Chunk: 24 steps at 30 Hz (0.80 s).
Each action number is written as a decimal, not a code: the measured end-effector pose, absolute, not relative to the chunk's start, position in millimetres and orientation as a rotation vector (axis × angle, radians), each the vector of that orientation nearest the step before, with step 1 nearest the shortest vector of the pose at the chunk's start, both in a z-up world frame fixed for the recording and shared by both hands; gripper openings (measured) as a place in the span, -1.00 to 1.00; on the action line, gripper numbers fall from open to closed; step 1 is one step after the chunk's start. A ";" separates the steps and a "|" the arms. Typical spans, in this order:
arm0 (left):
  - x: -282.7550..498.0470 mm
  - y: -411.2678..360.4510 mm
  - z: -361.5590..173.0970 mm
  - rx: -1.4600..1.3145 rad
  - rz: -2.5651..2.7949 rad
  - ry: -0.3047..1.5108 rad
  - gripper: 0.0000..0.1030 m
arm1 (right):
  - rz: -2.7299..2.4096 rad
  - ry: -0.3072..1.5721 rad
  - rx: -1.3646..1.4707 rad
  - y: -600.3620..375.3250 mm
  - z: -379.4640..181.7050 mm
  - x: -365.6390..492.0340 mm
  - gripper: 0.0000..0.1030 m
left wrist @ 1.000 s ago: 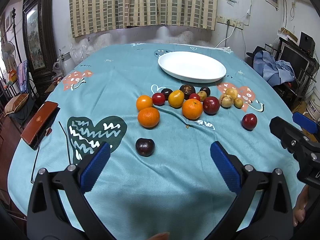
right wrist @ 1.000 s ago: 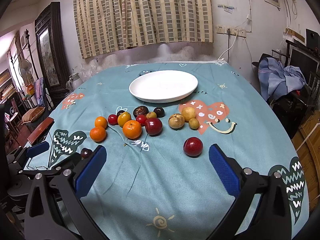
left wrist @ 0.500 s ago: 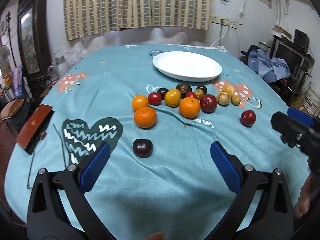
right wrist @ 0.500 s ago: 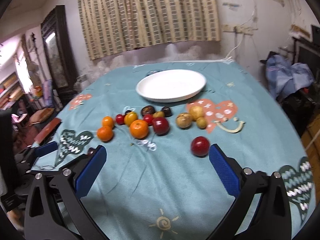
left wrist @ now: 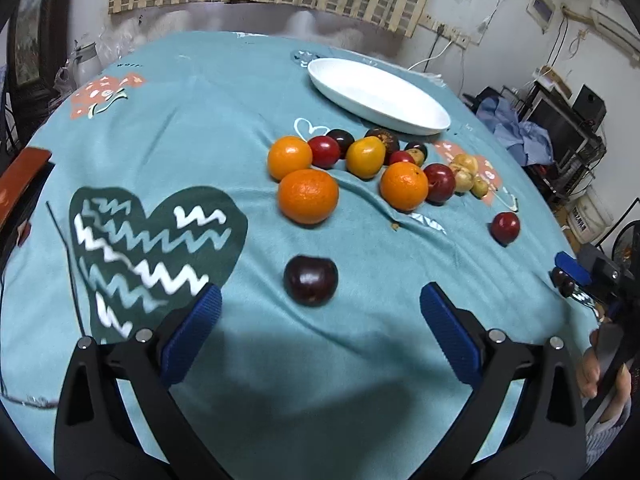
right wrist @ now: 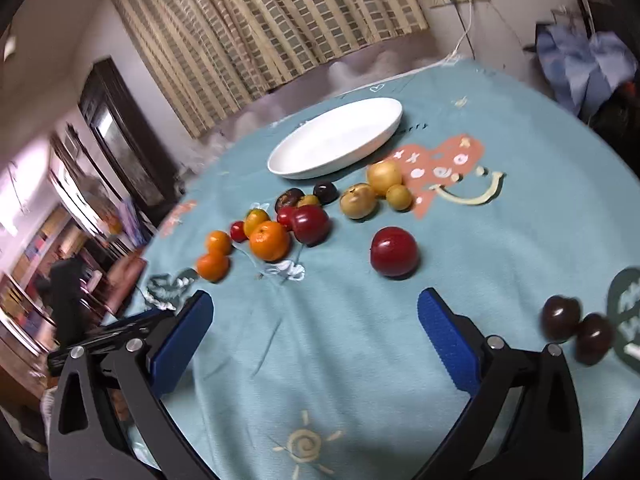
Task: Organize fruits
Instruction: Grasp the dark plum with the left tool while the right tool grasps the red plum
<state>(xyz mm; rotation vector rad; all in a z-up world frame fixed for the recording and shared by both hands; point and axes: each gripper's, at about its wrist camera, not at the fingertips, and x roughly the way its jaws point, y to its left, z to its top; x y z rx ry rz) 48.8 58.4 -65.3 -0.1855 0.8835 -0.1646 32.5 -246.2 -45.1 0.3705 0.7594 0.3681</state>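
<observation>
A white oval plate [left wrist: 380, 94] [right wrist: 336, 138] lies empty at the far side of the teal tablecloth. A cluster of oranges [left wrist: 308, 196], red plums and small yellow fruits [right wrist: 358, 200] lies in front of it. A dark plum [left wrist: 311, 280] lies alone just ahead of my open, empty left gripper [left wrist: 320, 332]. A red plum [right wrist: 394, 252] lies alone just ahead of my open, empty right gripper [right wrist: 316, 344]. Two dark plums [right wrist: 576, 330] lie at that view's right edge.
A brown case [left wrist: 18, 180] sits at the table's left edge. Curtains and a wall stand behind the table. Blue clothing [right wrist: 580, 60] and shelving stand to the right. The right gripper's blue pad [left wrist: 572, 270] shows in the left wrist view, at the right.
Both grippers have moved forward and down toward the table and tilted. The dark plum is now closer to the left gripper, the red plum closer to the right. Both stay open.
</observation>
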 end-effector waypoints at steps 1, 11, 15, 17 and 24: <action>51.6 55.6 -66.4 -0.180 -0.165 0.887 0.87 | 0.356 0.757 0.357 -246.1 -45.1 32.7 0.97; 71.1 39.7 -83.6 -0.146 -0.230 0.937 0.10 | 0.409 0.767 0.272 -239.4 -41.3 42.6 0.97; 75.9 32.5 -85.9 -0.110 -0.221 0.951 0.09 | 0.451 0.786 0.234 -233.7 -41.2 55.8 0.97; 75.8 33.6 -85.9 -0.113 -0.216 0.951 0.08 | 0.408 0.807 0.160 -228.1 -44.4 65.3 0.60; 74.4 43.6 -86.6 -0.161 -0.223 0.946 -0.11 | 0.308 0.862 0.098 -227.6 -59.0 95.1 0.07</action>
